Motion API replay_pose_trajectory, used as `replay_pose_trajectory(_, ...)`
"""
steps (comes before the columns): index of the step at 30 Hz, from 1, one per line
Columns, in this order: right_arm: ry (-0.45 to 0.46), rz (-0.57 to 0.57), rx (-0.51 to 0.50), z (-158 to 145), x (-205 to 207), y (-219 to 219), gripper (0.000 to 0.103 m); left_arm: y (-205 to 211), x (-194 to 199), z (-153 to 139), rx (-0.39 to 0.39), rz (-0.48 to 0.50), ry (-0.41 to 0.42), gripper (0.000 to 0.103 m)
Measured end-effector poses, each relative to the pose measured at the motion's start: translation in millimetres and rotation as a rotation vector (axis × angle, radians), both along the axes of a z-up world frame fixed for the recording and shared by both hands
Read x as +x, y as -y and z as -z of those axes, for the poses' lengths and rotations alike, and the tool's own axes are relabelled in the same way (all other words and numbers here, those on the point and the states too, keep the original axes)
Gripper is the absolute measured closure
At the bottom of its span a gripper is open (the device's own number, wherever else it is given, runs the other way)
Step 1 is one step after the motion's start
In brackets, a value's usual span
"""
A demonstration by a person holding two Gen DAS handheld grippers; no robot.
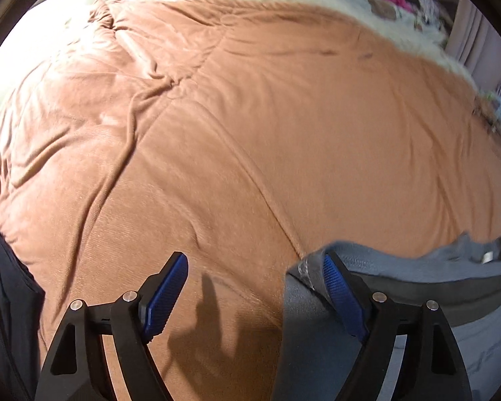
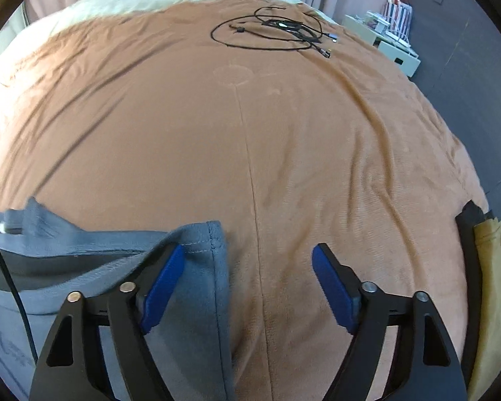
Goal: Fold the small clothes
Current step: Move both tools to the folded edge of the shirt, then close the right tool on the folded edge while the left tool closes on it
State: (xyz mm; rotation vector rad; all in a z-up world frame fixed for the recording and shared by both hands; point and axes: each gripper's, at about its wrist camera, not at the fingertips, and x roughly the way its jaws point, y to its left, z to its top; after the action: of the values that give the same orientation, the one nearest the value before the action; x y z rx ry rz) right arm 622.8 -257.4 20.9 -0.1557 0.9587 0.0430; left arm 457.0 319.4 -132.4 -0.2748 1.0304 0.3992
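Grey fabric of a small garment (image 1: 400,300) lies on the brown bedspread (image 1: 233,133), spread between the two tools. The left gripper (image 1: 255,269) has its fingers spread wide; the garment's corner rests against the outer side of its right finger, and bare bedspread shows in the gap. The right gripper (image 2: 248,260) is likewise spread, with the garment's stitched hem (image 2: 213,237) draped around its left finger (image 2: 163,277), nothing pinched. Ahead of the right fingers the spread runs bare up to a coil of black cables (image 2: 277,30). Beyond the right finger, at the bed's edge, lies yellow cloth (image 2: 494,284) beside a black strap (image 2: 467,250). Left of the left fingers hangs dark fabric (image 1: 6,300).
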Motion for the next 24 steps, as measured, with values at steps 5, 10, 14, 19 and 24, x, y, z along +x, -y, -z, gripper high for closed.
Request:
replay_pose_trajectory(5, 0.014, -0.053, 0.092, -4, -11, 13, 0.047, -10, -13, -14, -0.048, 0.027, 0.052, 0.024)
replay_pose_trajectory(10, -0.008, -0.108, 0.187, 0, -15, 28, 0.051, -11, -28, -24, -0.066, 0.057, 0.076, 0.025)
replay_pose_trajectory(14, -0.026, -0.146, 0.207, 7, -12, 31, 0.051, -12, -37, -28, -0.102, 0.074, 0.089, 0.025)
replay_pose_trajectory(19, -0.052, -0.138, 0.209, 15, 3, 26, 0.051, -6, -36, -24, -0.227, 0.117, 0.122, 0.025)
replay_pose_trajectory(24, -0.060, -0.130, 0.280, 18, 11, 22, 0.085, 10, -30, -26, -0.207, 0.157, 0.120, 0.025)
